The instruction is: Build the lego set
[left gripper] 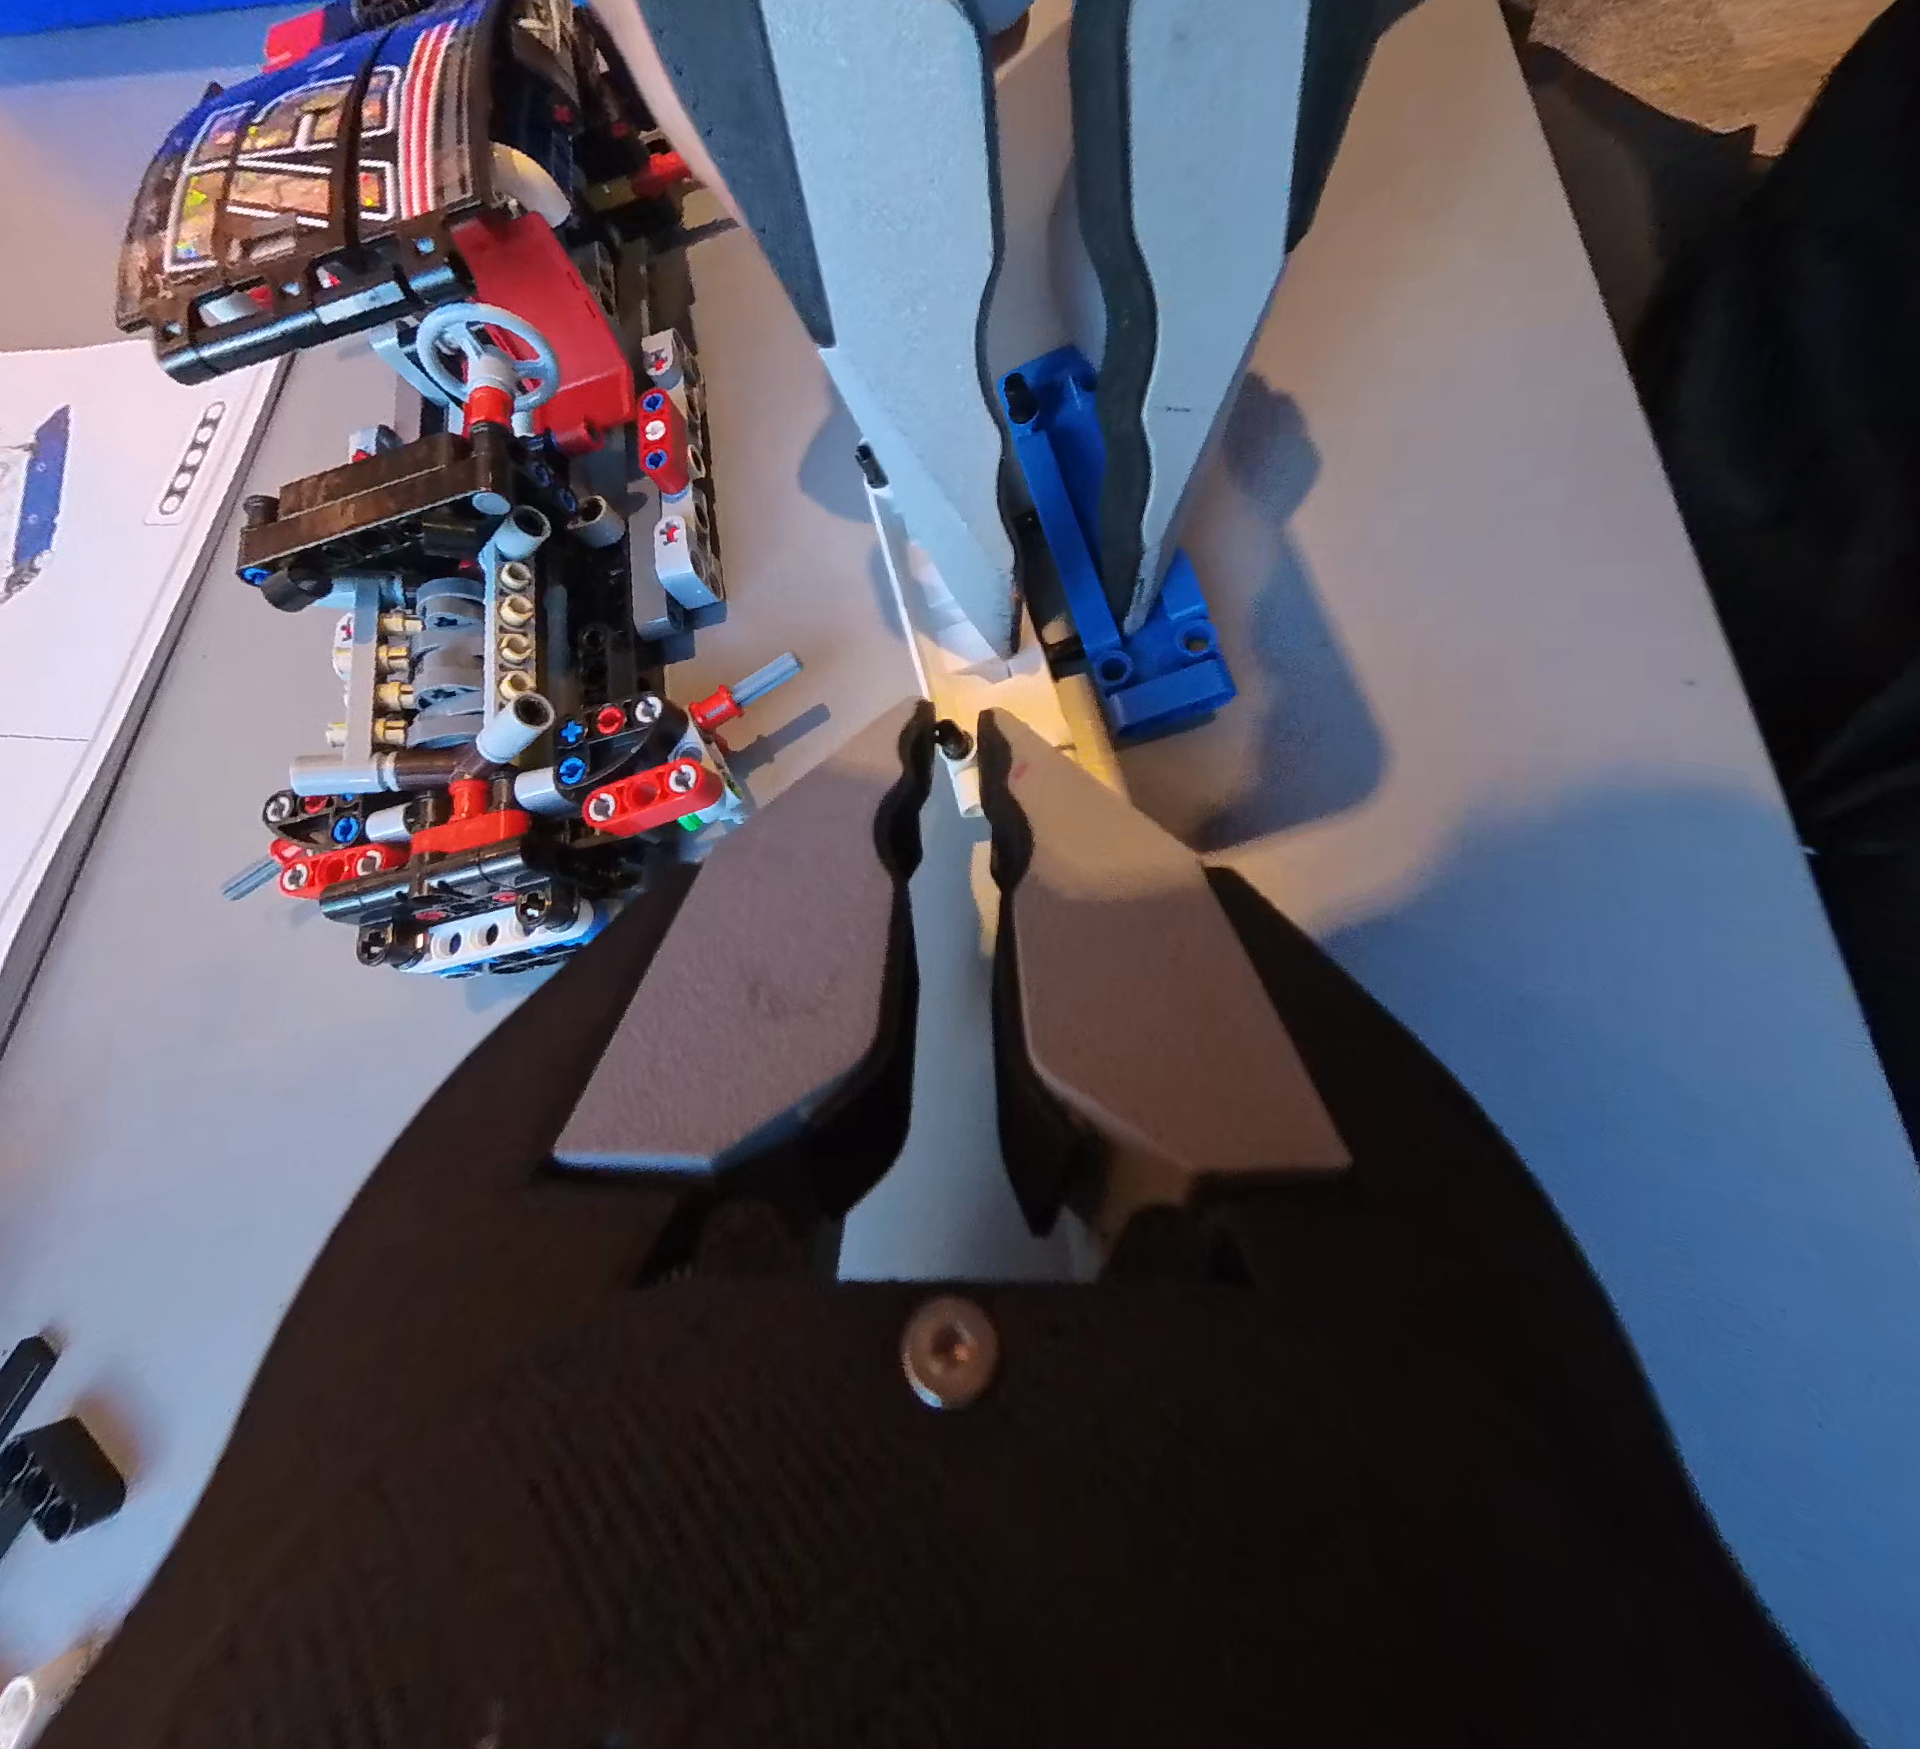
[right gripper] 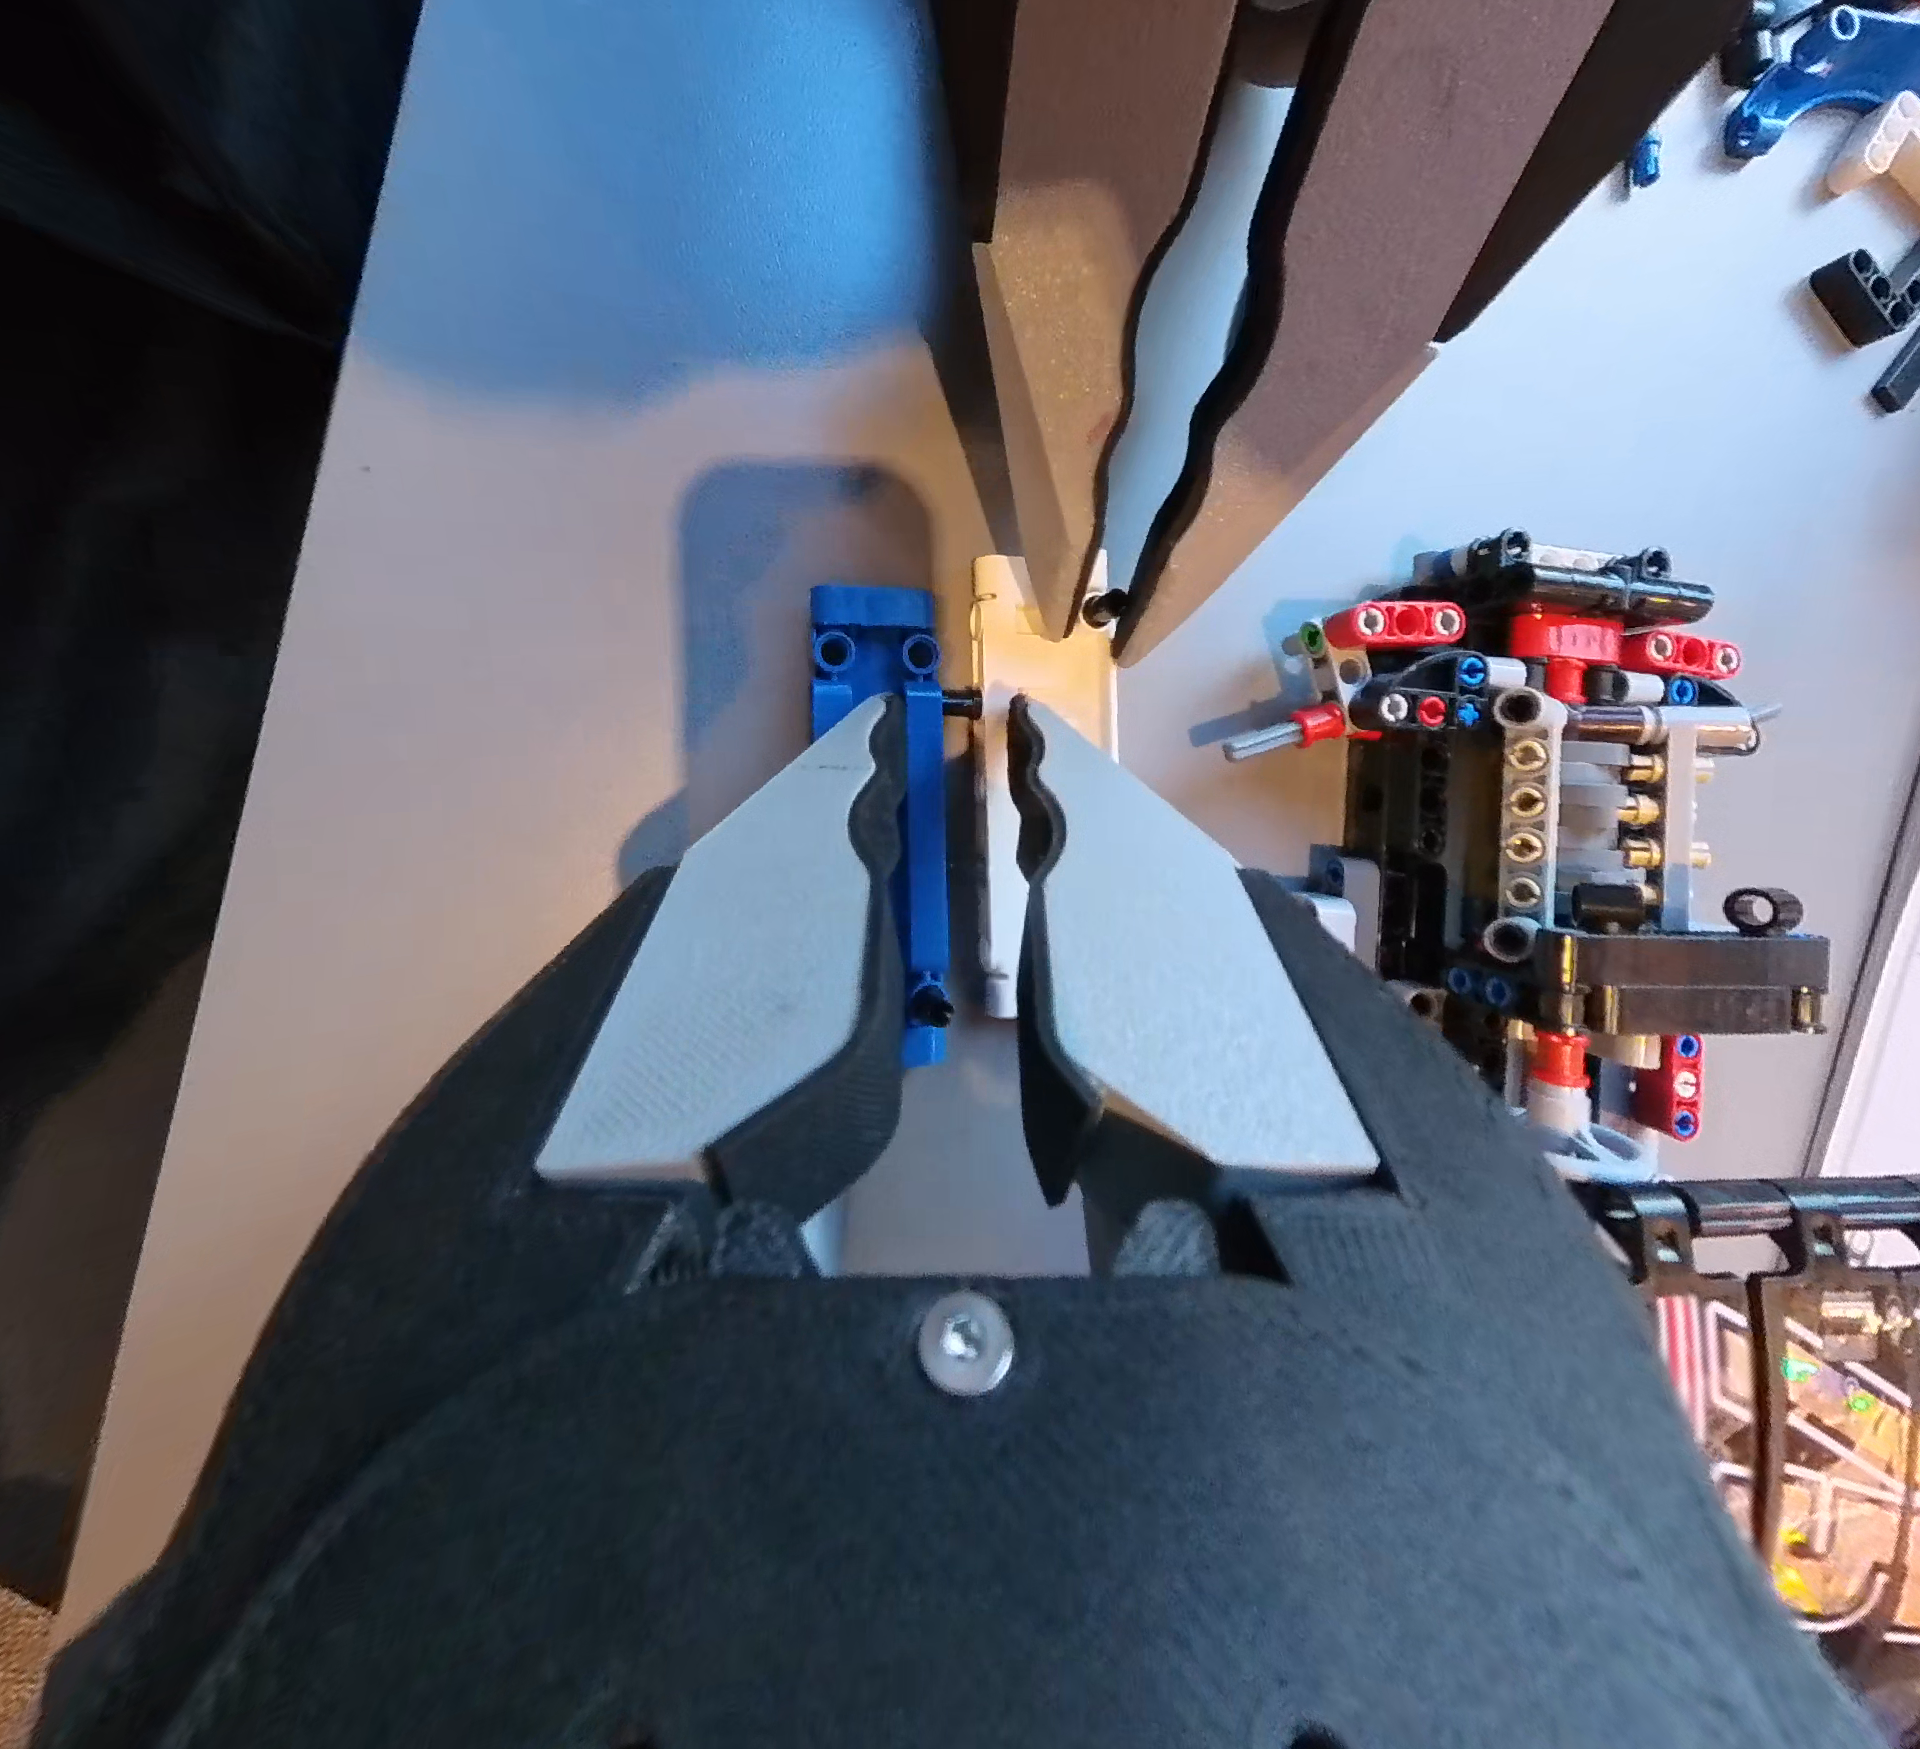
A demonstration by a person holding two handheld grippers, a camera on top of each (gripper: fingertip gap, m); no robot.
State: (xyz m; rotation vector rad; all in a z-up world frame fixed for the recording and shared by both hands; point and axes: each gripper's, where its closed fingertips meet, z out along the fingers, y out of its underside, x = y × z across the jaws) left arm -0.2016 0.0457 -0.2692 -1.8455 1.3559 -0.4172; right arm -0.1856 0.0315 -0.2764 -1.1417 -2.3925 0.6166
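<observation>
The left claw [left gripper: 951,738] is pinched down on a small black pin [left gripper: 948,737] set in the near end of a white panel [left gripper: 971,780], its fingertips all but touching around it. Just past those tips, the right claw [right gripper: 951,723] comes in from the opposite side and straddles the seam between the white panel and a blue panel [right gripper: 920,816] lying alongside; its jaws stand somewhat apart, and whether they truly bear on both parts I cannot tell. A second black pin [right gripper: 961,702] bridges the two panels at the right claw's tips.

These are light, rigid plastic parts, slick on a smooth worktop [left gripper: 1455,764], so they will likely skate if pushed from one side only. The pin is tiny and apt to twist out of a pinch; holding it squarely across its shaft looks safest, while the panels are best held across their long flat sides.

To the left of the left claw sits the half-built car chassis [left gripper: 488,660], with exposed beams, a grey steering wheel [left gripper: 483,359] and a stickered body panel [left gripper: 301,182] farther off. It is near enough to be nudged by a wide swing. An instruction booklet [left gripper: 94,536] lies beyond it, and loose pieces [right gripper: 1839,37] are scattered well off to the right claw's far right.
</observation>
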